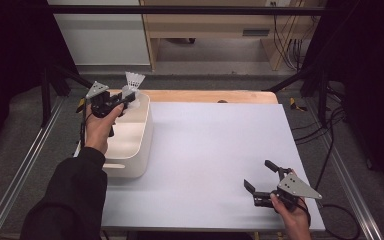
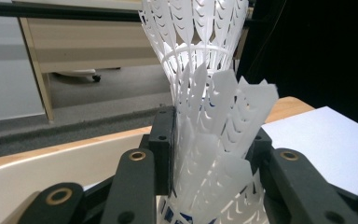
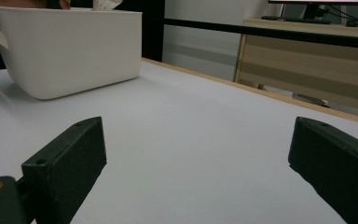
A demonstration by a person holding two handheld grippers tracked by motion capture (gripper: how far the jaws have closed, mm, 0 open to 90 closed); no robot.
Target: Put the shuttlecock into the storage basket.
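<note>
Up over the far end of the bin [image 1: 139,131]: left gripper [image 1: 125,100], jaws pinching two stacked shuttlecocks [image 2: 209,140], white plastic skirts nested, the upper skirt [image 1: 135,80] sticking out past the jaws. Held clear of the bin's rim, above its far corner. Down at the near right corner of the table [image 1: 215,150]: right gripper [image 1: 261,176], jaws spread wide, nothing between them, pointing left across the bare white top toward the bin [image 3: 70,46], well apart from it.
</note>
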